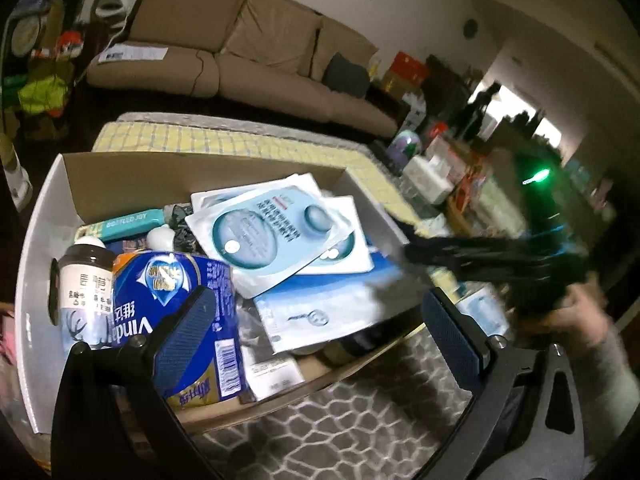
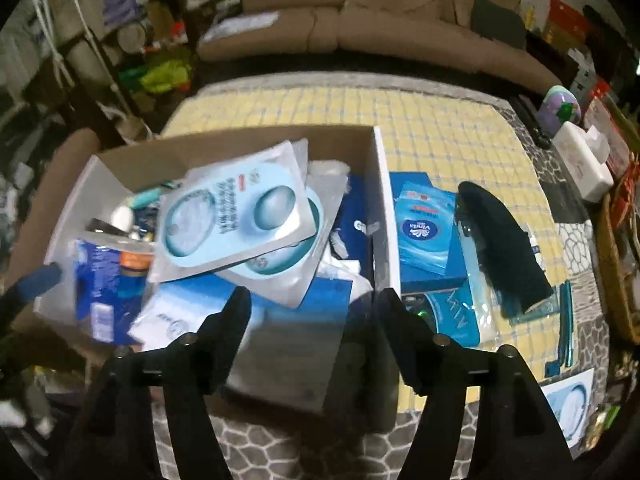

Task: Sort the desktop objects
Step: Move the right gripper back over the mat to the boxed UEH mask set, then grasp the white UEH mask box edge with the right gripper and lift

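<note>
An open cardboard box (image 1: 40, 240) (image 2: 382, 184) holds pale blue face mask sachets (image 1: 272, 232) (image 2: 236, 216), a blue tissue pack (image 1: 176, 304), a lidded cup (image 1: 86, 280) and a teal tube (image 1: 132, 220). My left gripper (image 1: 318, 294) is open at the box's near edge, with nothing between its blue pads. My right gripper (image 2: 314, 294) is open above the near right corner of the box; a blurred white and blue packet (image 2: 288, 344) lies below its jaws, untouched. In the left wrist view the right gripper (image 1: 412, 250) is a dark blur over the box's right wall.
Right of the box, on the yellow checked cloth (image 2: 440, 128), lie a blue tissue packet (image 2: 424, 232), a blue box (image 2: 436, 280), a dark object (image 2: 500, 240) and teal packets. A white box (image 2: 580, 160) and clutter stand at the far right. A beige sofa (image 1: 240, 48) is behind.
</note>
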